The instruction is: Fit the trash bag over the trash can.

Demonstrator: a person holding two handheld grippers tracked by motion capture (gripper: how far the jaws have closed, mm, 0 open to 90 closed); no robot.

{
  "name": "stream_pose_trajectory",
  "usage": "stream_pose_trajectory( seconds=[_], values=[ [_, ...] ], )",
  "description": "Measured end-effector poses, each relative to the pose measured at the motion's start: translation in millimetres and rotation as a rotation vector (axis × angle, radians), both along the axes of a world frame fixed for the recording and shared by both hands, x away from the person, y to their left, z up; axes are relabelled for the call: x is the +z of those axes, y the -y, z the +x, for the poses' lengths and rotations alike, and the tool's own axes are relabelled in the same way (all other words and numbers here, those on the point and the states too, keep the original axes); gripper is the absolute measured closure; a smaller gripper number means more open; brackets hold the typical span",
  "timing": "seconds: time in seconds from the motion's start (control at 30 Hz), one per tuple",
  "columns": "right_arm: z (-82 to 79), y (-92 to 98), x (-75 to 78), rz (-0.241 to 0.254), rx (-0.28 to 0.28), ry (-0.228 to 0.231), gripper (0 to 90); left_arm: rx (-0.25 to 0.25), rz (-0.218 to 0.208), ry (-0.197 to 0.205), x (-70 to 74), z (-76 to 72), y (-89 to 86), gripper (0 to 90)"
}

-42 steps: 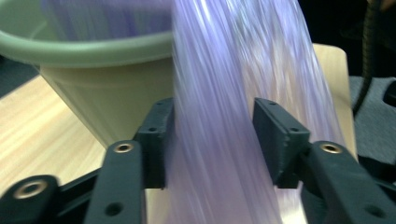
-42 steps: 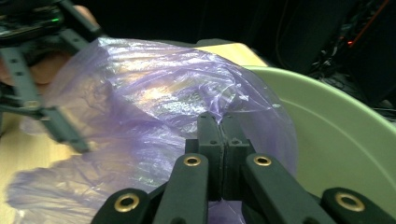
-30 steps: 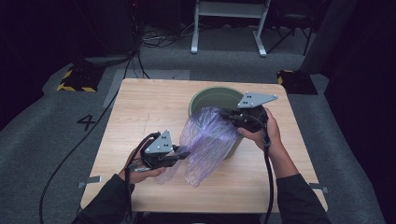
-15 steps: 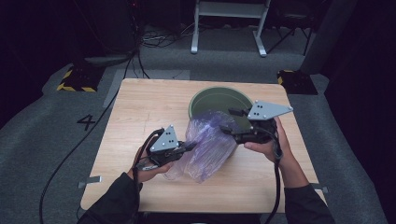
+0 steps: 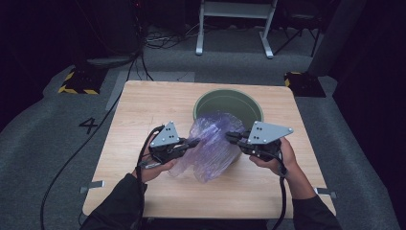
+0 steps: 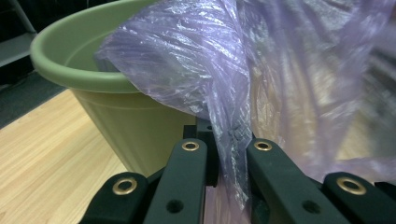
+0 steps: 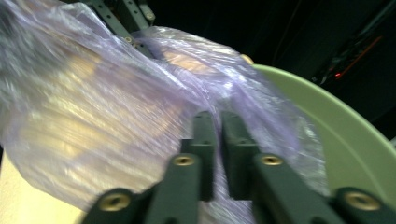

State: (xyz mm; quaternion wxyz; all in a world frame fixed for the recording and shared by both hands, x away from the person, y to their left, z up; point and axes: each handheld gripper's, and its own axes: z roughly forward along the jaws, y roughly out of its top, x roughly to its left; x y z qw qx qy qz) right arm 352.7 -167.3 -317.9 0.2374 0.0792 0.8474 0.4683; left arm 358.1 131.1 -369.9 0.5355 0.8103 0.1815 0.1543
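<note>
Both grippers, left [image 5: 194, 142] and right [image 5: 230, 137], are clamped on the bag [image 5: 213, 146], the right having just closed, to spread it over the bucket [image 5: 229, 101]

Both grippers clamped, facing each other across the table

Left gripper [image 5: 191, 142] held low in the left hand [image 5: 155, 165], pointing right, jaws pinched on the purple bag [image 5: 213, 143]. Right gripper [image 5: 230, 137] in the right hand [image 5: 273, 155], pointing left, jaws having just closed, film caught between them. Forearms in dark sleeves, entering from below.
</note>
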Motion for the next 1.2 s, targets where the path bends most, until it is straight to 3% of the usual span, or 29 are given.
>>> stream_pose_trajectory(
  seconds=[0.13, 0.3, 0.5, 0.8, 1.1, 1.2],
  values=[
    [-1.6, 11.9, 3.7, 0.039, -0.043, 0.028, 90.0, 0.013, -0.014, 0.009, 1.2, 1.5, -3.7, 88.0],
    [-1.3, 21.8, 4.9, 0.052, -0.094, 0.049, 90.0, 0.012, -0.017, 0.015, 6.1, 4.3, -3.4, 87.7],
    [7.0, 38.9, 2.7, 0.098, -0.162, 0.041, 90.0, 0.023, -0.011, 0.018, 13.8, 12.9, -2.6, 86.4],
    [19.0, 66.9, -4.0, 0.163, -0.252, 0.024, 90.0, 0.073, -0.027, 0.013, 21.3, 26.5, -15.3, 74.9],
    [31.0, 97.5, -18.1, 0.209, -0.372, -0.015, 90.0, 0.079, -0.028, -0.006, 20.5, 34.0, -20.1, 82.6],
    [25.9, 105.1, -16.2, 0.247, -0.375, -0.009, 78.9, 0.076, -0.027, -0.005, 20.3, 33.6, -18.4, 83.2]
  ],
)
